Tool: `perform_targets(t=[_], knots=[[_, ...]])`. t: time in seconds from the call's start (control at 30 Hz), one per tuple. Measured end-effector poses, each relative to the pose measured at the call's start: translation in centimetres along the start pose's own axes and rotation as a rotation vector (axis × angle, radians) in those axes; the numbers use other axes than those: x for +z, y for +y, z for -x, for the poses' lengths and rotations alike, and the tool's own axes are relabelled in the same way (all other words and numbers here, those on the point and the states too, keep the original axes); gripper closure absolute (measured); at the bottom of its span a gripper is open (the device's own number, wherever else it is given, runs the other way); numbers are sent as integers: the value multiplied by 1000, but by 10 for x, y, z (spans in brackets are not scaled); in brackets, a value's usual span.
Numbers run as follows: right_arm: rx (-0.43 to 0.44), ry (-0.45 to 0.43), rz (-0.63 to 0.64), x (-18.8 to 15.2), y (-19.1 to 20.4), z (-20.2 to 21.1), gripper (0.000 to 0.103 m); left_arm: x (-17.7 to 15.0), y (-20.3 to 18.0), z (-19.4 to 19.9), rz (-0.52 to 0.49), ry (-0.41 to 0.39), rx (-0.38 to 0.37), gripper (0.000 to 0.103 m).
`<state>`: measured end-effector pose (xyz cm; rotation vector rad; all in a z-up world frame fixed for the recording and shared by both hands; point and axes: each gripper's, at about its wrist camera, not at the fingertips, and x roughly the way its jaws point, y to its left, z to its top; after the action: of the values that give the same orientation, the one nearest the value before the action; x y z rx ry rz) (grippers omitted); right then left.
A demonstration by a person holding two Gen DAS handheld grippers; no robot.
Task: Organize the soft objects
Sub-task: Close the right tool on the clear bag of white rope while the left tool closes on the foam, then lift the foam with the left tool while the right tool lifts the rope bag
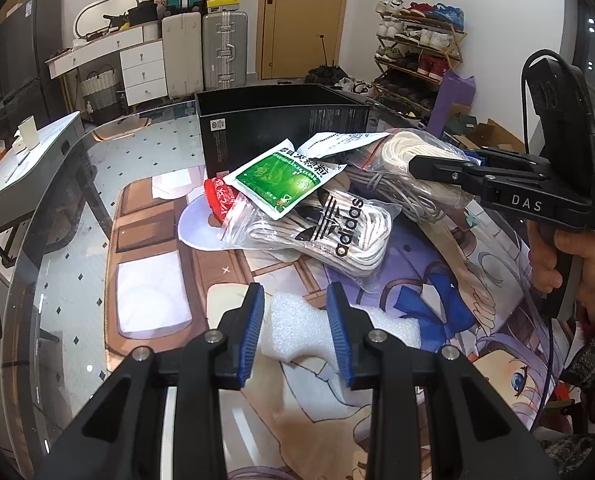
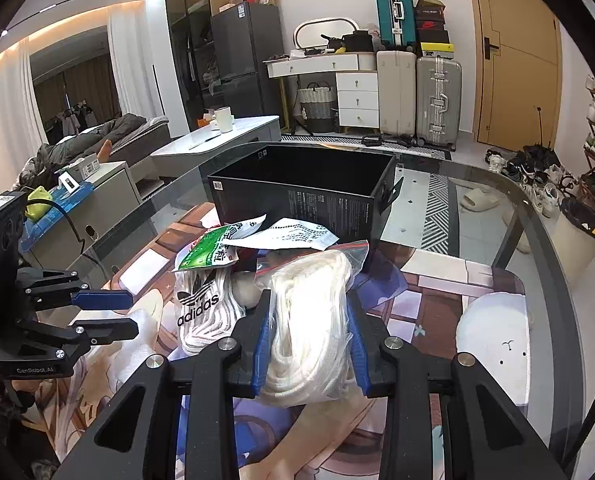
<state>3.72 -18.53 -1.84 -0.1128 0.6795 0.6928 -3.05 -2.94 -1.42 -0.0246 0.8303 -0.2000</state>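
A pile of soft items lies on the printed mat in front of an open black box. My right gripper is shut on a clear zip bag of white rope, its pads pressed on both sides. My left gripper is open, with a white foam piece between its fingers on the mat. An adidas bag of white cord, a green sachet and a red-topped bag lie in the pile.
The glass table's edge curves along the left. A white paper packet rests on the pile. A white round cushion shape shows on the mat at right. Suitcases, drawers and a shoe rack stand behind.
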Motion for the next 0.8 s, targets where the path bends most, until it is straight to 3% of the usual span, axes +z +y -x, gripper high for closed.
perform_targets(t=[0.13, 0.33, 0.5, 0.67, 0.8], knots=[[21, 7, -21, -3, -4, 8, 70, 2, -4, 10, -38, -10, -28, 51], [48, 5, -56, -6, -11, 23, 70, 7, -17, 17, -137, 28, -57, 45], [61, -5, -62, -8, -12, 31, 70, 7, -27, 9, -161, 94, -36, 42], [86, -4, -53, -9, -9, 28, 70, 5, -41, 9, -173, 91, -33, 21], [95, 0, -45, -10, -5, 24, 70, 4, -45, 5, -168, 85, -20, 12]])
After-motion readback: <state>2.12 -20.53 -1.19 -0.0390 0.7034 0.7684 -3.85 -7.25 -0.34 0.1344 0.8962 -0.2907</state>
